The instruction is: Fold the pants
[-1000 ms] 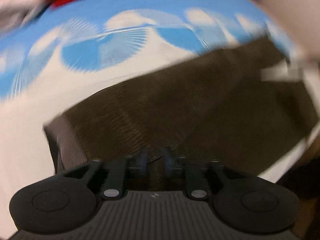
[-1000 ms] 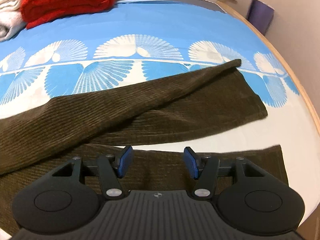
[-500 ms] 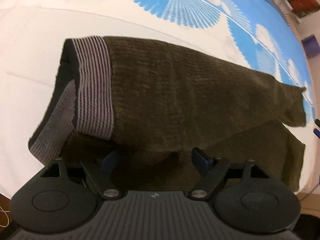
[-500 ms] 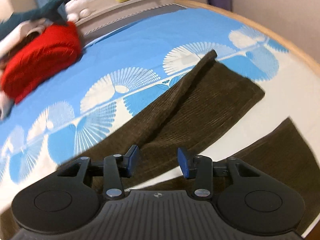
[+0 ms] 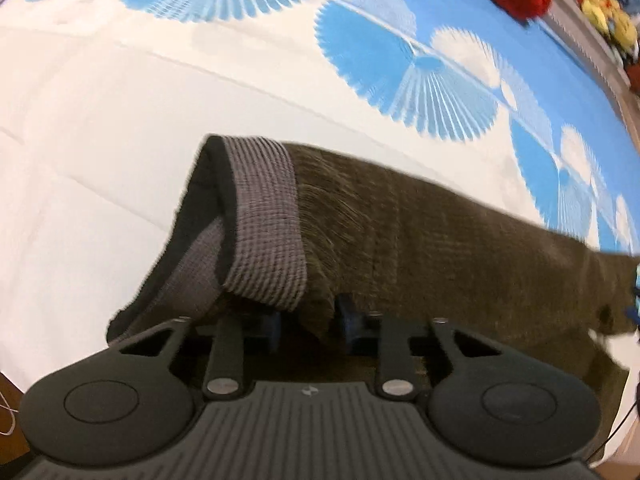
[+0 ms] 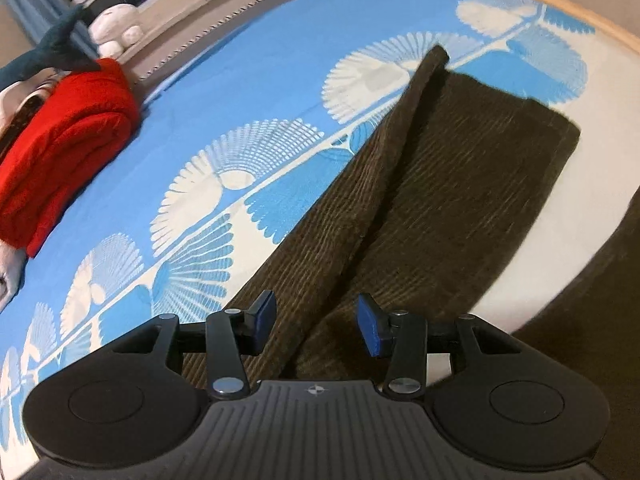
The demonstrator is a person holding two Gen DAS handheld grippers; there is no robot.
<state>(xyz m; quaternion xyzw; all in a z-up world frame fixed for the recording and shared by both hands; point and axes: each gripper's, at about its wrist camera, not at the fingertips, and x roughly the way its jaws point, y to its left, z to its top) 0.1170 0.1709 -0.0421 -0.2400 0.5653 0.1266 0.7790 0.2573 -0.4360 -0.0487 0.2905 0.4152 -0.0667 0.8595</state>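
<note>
Dark olive corduroy pants (image 5: 440, 236) lie on the bed. Their grey ribbed waistband (image 5: 266, 220) is at the left end, folded back and open. My left gripper (image 5: 308, 322) has its blue pads on either side of a hanging fold of the pants just below the waistband, with the jaws narrowly apart around the cloth. In the right wrist view one leg (image 6: 452, 184) lies partly folded over itself and runs away to its hem. My right gripper (image 6: 316, 320) is open and empty just above the pants.
The bedsheet (image 6: 240, 92) is blue and white with a fan pattern. A rolled red blanket (image 6: 60, 152) and soft toys (image 6: 116, 30) lie at the head of the bed. The wooden bed edge (image 6: 540, 4) runs along the right.
My left gripper has moved in on the fold under the waistband and narrowed its jaws. My right gripper has swung left and opened a little wider over the leg.
</note>
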